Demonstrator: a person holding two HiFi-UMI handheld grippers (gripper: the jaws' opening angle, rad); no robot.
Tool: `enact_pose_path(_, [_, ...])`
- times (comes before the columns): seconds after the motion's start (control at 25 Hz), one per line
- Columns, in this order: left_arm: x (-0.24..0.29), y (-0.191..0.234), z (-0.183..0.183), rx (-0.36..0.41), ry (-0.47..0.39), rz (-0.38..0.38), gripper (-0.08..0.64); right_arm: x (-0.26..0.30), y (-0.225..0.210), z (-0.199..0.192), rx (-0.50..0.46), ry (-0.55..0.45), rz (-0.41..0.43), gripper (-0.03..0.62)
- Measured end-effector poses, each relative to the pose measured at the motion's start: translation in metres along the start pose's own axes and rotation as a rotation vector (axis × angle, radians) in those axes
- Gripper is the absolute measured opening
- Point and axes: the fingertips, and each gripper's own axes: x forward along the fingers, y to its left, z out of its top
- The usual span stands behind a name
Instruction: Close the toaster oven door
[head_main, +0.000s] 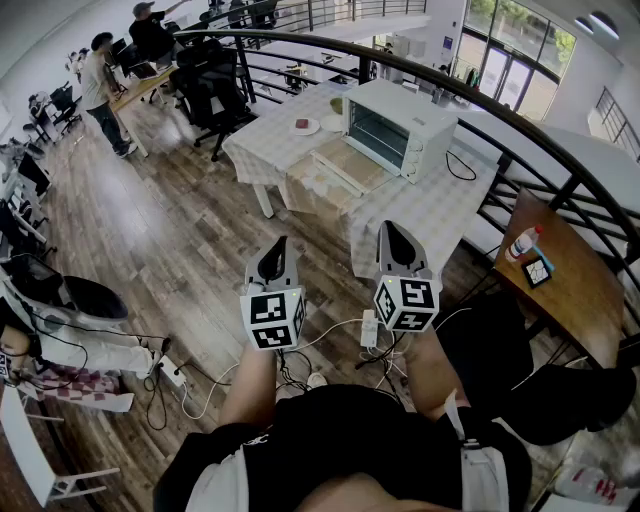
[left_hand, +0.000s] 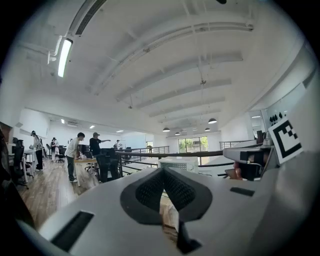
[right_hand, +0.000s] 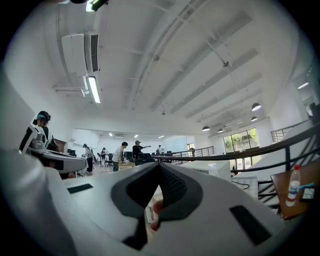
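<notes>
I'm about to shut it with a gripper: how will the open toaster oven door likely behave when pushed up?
The door lies flat, hinged at the toaster oven's base, so it should swing up as one rigid panel. Its pane looks like glass, probably slick. The oven sits on a tablecloth, so it might slide back.

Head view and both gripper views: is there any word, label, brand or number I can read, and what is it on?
No text is readable in any view.
Toaster oven control panel: markings too small to read.
Bottle on the side table: label too small and blurred.
Marker cubes: black-and-white square patterns only, no letters.
</notes>
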Motion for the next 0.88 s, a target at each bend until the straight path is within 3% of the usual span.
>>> enact_pose_path(0.36, [0.012, 0.017, 0.001, 0.022, -0.006, -0.025, 0.014, 0.01, 0.015, 0.001, 0.056, -0.053, 0.04, -0.002])
enact_pose_path(0.88, [0.026, 0.054, 0.002, 0.041, -0.05, -0.09, 0.014, 0.024, 0.042, -0.01, 0.038, -0.05, -0.043, -0.002])
